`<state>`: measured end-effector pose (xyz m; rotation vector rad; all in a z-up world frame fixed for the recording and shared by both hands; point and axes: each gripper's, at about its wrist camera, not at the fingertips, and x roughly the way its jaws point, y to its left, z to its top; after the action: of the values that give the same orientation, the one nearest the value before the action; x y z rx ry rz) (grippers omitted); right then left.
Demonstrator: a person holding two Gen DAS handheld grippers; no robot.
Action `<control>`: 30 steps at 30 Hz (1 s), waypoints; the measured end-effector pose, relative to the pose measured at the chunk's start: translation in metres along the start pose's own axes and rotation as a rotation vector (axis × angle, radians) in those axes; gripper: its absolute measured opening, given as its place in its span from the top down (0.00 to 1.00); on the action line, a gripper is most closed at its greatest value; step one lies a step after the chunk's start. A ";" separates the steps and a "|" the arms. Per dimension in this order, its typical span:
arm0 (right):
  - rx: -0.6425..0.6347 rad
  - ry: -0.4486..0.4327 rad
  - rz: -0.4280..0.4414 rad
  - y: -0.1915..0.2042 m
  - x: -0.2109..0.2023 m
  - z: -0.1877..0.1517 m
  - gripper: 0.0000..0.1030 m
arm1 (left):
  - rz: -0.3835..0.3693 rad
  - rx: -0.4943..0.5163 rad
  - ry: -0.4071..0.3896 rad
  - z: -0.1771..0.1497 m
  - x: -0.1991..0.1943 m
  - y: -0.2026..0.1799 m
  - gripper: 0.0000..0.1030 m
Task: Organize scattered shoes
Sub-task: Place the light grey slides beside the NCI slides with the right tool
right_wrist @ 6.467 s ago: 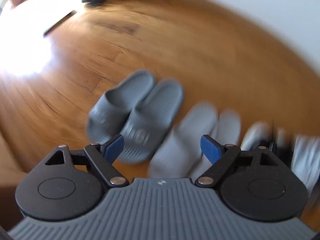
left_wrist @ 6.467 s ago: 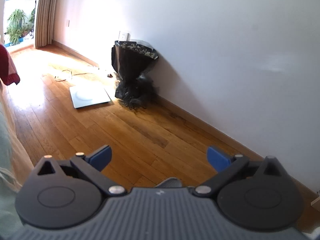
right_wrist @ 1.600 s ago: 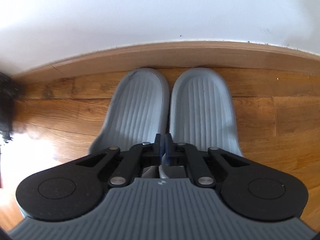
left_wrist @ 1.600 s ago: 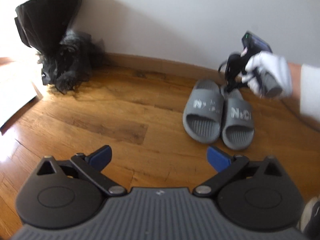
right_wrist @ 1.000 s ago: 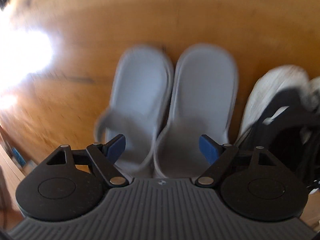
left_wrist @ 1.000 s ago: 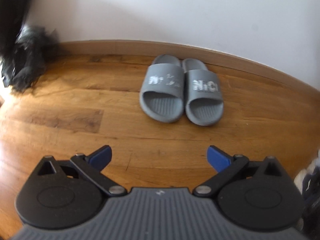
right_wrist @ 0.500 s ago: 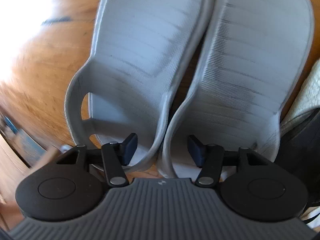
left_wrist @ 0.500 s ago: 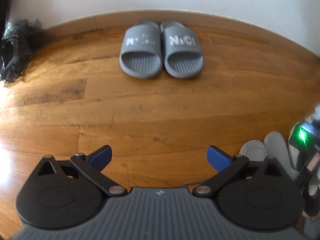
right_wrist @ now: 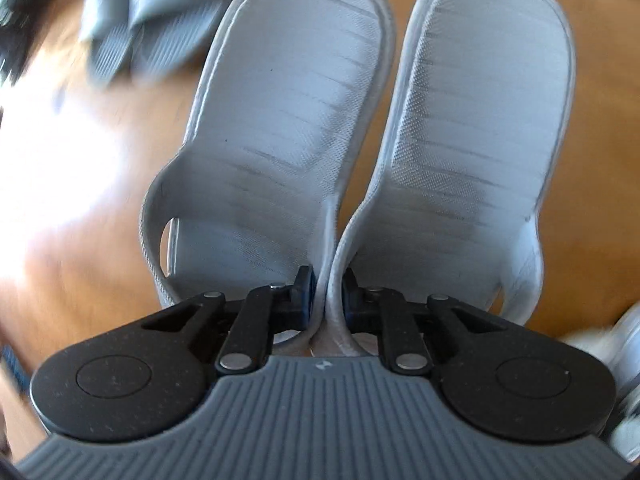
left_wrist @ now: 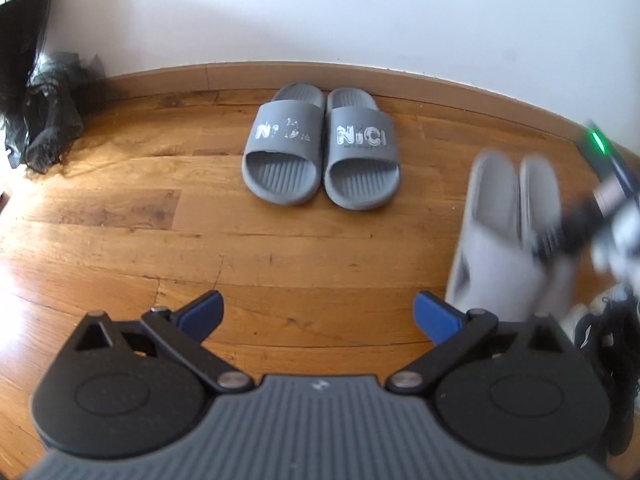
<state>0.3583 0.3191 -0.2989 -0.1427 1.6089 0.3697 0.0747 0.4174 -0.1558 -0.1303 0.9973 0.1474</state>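
Pale grey slippers (right_wrist: 352,128), ribbed insoles, inner edges pinched together between closed right gripper (right_wrist: 327,294) pads, above wood floor (left_wrist: 280,248). Left gripper (left_wrist: 318,312) wide open, empty. Dark grey slides (left_wrist: 320,156) paired by baseboard (left_wrist: 200,76).

Pale grey slippers (right_wrist: 400,128) with darker streaks are seen just ahead of the black, blue-padded right gripper (right_wrist: 326,294); dark grey slides (left_wrist: 320,152) bear white lettering; the floor (left_wrist: 160,220) is amber wood.

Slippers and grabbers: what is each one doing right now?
Dark grey slippers: paired on the floor, against the baseboard.
Light grey slippers: pinched together by their inner edges, hanging.
Right gripper: jaws shut on the light grey slippers.
Left gripper: jaws open, empty.
Sneaker: on the floor.
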 end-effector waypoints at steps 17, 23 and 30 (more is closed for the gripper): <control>0.005 -0.026 -0.042 0.029 0.043 0.222 0.83 | 0.075 -0.012 -0.046 0.076 -0.034 -0.045 0.00; 0.043 -0.074 -0.048 0.027 0.040 0.241 0.77 | 0.070 -0.082 -0.039 0.066 -0.033 -0.030 0.00; 0.045 -0.222 -0.007 0.026 0.003 0.236 0.15 | 0.060 -0.081 -0.032 0.063 -0.033 -0.034 0.00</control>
<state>0.5734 0.4193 -0.3061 -0.0702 1.3961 0.3317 0.1153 0.3932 -0.0934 -0.1718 0.9641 0.2443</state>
